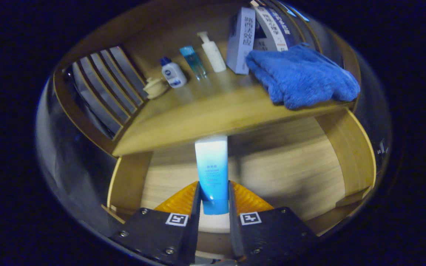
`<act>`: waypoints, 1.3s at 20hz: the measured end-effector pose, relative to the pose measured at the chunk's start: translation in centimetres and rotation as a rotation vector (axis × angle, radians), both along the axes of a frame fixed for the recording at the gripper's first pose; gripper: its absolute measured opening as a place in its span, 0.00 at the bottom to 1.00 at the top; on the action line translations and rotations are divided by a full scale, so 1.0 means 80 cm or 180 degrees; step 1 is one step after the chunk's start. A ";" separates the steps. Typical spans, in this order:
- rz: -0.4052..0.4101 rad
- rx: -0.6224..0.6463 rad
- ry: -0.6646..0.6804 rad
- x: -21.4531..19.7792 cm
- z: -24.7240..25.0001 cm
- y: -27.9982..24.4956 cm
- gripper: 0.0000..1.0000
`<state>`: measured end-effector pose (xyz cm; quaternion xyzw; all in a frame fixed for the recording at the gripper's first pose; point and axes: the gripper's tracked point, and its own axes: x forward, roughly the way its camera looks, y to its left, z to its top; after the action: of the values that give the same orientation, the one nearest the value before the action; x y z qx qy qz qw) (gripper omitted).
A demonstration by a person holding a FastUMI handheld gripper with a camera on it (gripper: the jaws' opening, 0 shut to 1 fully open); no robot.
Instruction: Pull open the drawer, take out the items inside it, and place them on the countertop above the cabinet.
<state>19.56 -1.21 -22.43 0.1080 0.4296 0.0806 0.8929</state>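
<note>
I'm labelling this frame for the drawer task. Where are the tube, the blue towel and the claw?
tube (212, 166): gripper view, middle of its body.
blue towel (301, 74): gripper view, centre of the folded cloth.
claw (215, 201): gripper view, midway between fingertips, shut on the tube.

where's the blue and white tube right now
In the gripper view the blue and white tube is clamped upright between the gripper fingers, over the open drawer and just below the countertop front edge.

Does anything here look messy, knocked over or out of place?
Mostly tidy. The bottles on the countertop stand upright. The blue towel is loosely bunched and hangs over the counter's front edge. The claw grips a tube above the open drawer.
</note>
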 end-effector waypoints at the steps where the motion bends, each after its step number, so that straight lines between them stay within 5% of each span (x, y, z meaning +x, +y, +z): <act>1: 0.0004 0.0022 -0.0091 -0.001 0.014 -0.003 0.36; 12: 0.0197 0.0521 -0.0851 -0.064 0.134 0.034 0.36; 20: 0.0017 0.0439 -0.1810 -0.022 0.262 0.050 0.36; 26: -0.0141 0.0241 -0.1915 0.040 0.264 0.062 0.36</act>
<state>22.80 3.76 -1.29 0.1219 0.1400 0.1054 0.9769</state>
